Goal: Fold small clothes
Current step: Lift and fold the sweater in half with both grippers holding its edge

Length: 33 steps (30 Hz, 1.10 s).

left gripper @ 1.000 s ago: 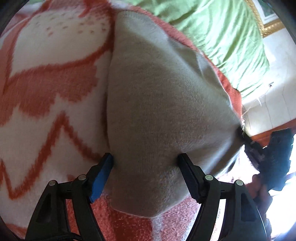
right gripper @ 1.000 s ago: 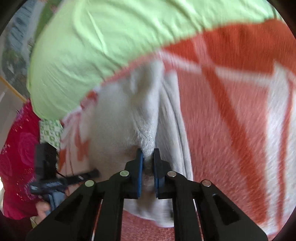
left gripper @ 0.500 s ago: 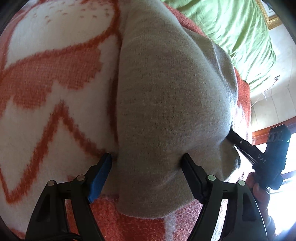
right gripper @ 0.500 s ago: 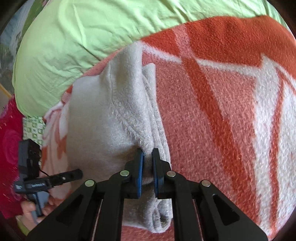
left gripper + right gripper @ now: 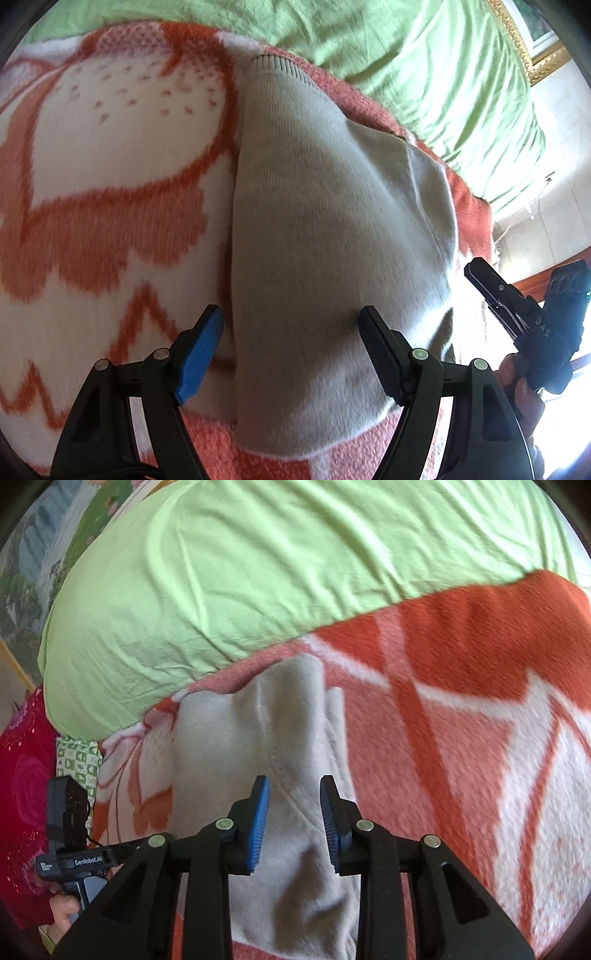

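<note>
Blanket [image 5: 110, 206], orange and white, fills the left of the left wrist view, and the grey garment [image 5: 332, 240] lies on it down the middle, folded into a long shape with its ribbed end toward the top. The left gripper [image 5: 291, 328] hangs over the garment's near part with its jaws spread wide, one finger left of the cloth edge, the other above the cloth, pinching nothing. A green sheet [image 5: 424, 74] runs across the upper right, and the right gripper [image 5: 476, 273] shows at the right edge, clear of the garment. In the right wrist view a hand [image 5: 66, 908] grips the other tool at lower left; the garment [image 5: 258, 738] sits centre, bunched in ridges. The right gripper [image 5: 293, 812] is opening, cloth between its pads but not clamped.
</note>
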### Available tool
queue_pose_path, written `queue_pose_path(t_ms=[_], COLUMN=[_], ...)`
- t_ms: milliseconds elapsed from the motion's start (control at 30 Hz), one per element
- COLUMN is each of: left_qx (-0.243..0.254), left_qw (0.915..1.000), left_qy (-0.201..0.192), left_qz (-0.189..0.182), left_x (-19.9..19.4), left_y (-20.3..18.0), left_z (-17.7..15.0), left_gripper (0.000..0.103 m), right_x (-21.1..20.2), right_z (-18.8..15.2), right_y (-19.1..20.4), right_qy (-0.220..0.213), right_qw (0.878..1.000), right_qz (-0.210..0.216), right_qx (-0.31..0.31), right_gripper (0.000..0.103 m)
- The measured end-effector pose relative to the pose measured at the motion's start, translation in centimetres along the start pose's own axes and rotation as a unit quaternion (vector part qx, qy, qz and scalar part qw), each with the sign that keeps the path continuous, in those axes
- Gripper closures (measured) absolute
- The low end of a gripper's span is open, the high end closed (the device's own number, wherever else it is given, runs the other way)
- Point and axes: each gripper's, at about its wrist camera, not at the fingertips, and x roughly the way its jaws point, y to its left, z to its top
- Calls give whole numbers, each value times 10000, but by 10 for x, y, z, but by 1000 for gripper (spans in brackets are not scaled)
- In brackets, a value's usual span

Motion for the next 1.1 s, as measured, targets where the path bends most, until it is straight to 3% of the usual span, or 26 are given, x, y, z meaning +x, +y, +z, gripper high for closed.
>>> queue_pose_path(t_ms=[133, 233, 367, 533, 567, 633, 667, 767, 933, 1100], left_qx=[-4, 62, 55, -132, -185, -230, -248, -334, -519, -601], left_qw=[9999, 9991, 9993, 9998, 9996, 9992, 9990, 9981, 9962, 9935], left_qy=[3, 108, 147, 159, 184, 227, 250, 333, 483, 549], left_qz=[161, 397, 337, -15, -101, -215, -272, -385, -511, -792], left_x=[14, 34, 37, 19, 15, 10, 11, 18, 32, 44], left_y=[-3, -8, -7, 6, 11, 20, 22, 26, 34, 43], left_z=[16, 28, 33, 21, 17, 10, 6, 1, 3, 6], left_gripper=[25, 20, 20, 21, 21, 21, 21, 20, 10, 9], right_x=[26, 58, 69, 40, 35, 27, 24, 22, 32, 41], right_z=[8, 14, 18, 9, 6, -2, -7, -17, -15, -8], right_y=[0, -13, -30, -29, -30, -32, -32, -32, -38, -44], right_qy=[210, 646, 723, 537, 543, 536, 522, 586, 678, 762], right_qw=[9995, 9952, 9955, 9973, 9973, 9973, 9975, 9972, 9963, 9954], right_qz=[-218, -725, -566, -217, -113, -11, 15, 106, 153, 307], right_qx=[-79, -69, 247, 440, 491, 506, 483, 442, 510, 489], right_gripper=[73, 73, 72, 66, 63, 44, 39, 37, 37, 37])
